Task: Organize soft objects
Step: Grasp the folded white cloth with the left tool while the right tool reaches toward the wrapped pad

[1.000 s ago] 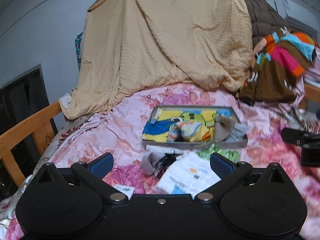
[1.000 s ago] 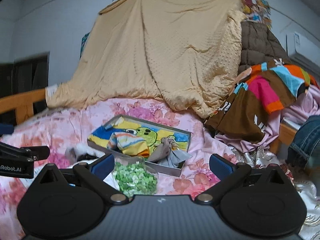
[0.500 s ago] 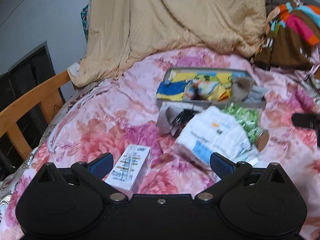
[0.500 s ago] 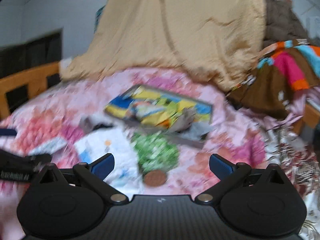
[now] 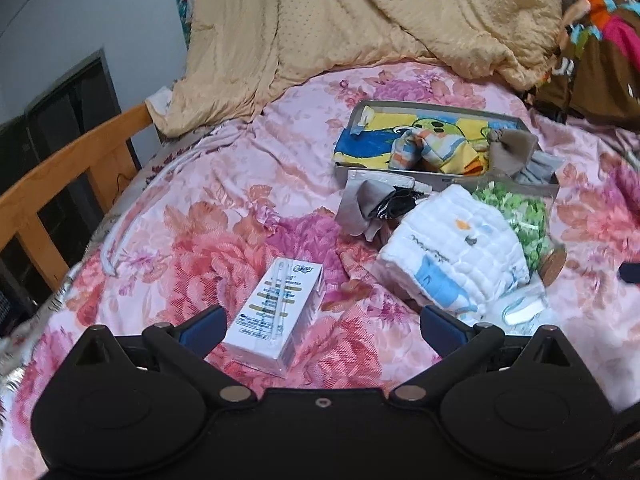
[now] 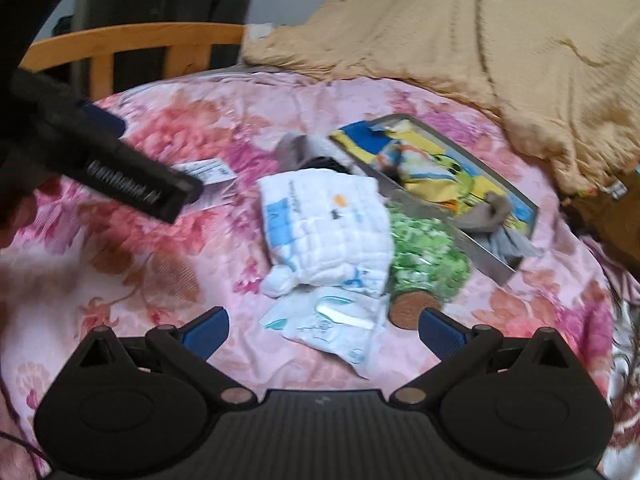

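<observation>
Hovering over the bed w/ both grippers wide open, nothing held. Left gripper [image 5: 320, 326] sits above a white carton [image 5: 276, 312]; right gripper [image 6: 322, 326] is near the folded white cloth [image 6: 328, 232], beside the tray [image 6: 496, 264]. Approach step imo, next = drop onto cloth & pinch.

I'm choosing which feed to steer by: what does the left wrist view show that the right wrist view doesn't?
Left wrist only: the white carton seen whole, lying between the open left tool fingers, and the grey cloth in front of the tray.

Right wrist only: the flat plastic packet seen whole, ahead of the open right tool, and the jar's cork lid.

Both: the folded white cloth, the green-filled jar, the grey tray.
</observation>
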